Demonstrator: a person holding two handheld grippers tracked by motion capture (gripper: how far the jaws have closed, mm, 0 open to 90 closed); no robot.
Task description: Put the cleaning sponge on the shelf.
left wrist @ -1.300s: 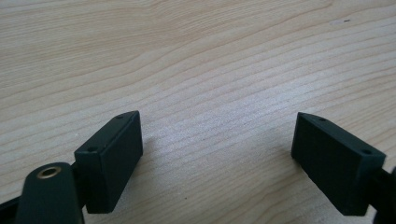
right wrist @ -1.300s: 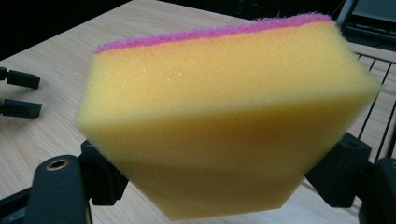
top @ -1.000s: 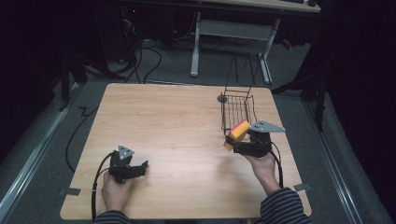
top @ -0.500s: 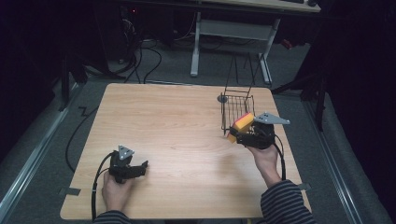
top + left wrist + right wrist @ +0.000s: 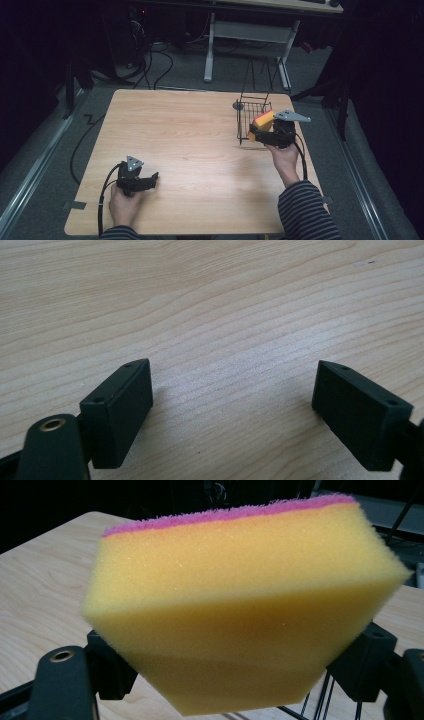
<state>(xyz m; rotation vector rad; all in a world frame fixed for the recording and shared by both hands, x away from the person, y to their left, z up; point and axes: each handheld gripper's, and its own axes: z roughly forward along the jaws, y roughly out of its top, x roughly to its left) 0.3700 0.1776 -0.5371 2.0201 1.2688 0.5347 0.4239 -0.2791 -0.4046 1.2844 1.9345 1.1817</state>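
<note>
— What does the right gripper (image 5: 264, 134) hold?

— It is clenched on a yellow sponge (image 5: 240, 615) with a pink layer on top. The sponge's long axis lies across the jaws, its broad face tilted up. It hangs over the near edge of the wire basket (image 5: 248, 116).

— And the left gripper (image 5: 150, 179)?

— Released, jaws wide apart, low over the wooden table (image 5: 210, 300), at the near left.

— What changed?

— A second ago the sponge was nearer to the person; now it has moved forward to the basket. The left one stays in place.

The sponge (image 5: 240, 615) hides the right gripper's (image 5: 240, 680) jaws — only their bases show.
</note>
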